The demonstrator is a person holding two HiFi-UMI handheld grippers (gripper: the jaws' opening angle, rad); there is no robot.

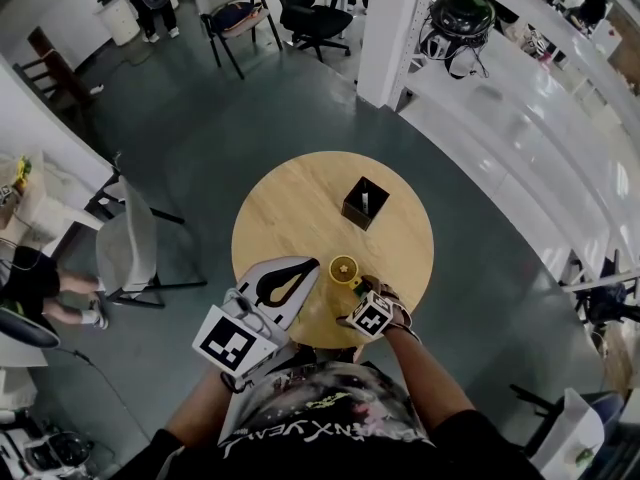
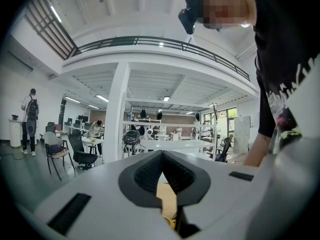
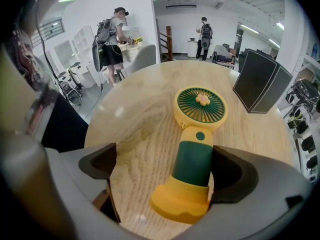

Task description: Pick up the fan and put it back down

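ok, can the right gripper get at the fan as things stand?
Probably yes: the right gripper is open, the fan lies on the table between its fingers, and nothing blocks it.

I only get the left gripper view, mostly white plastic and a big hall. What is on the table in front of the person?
Observer: A small yellow and green handheld fan lies flat on the round wooden table.
Visitor: Is anything holding it?
Observer: No. The right gripper is open. Its jaws stand wide apart on either side of the fan's handle, which lies close to one pad and far from the other.
Visitor: Anything else up there?
Observer: An open-topped black box stands beyond the fan, apart from it.
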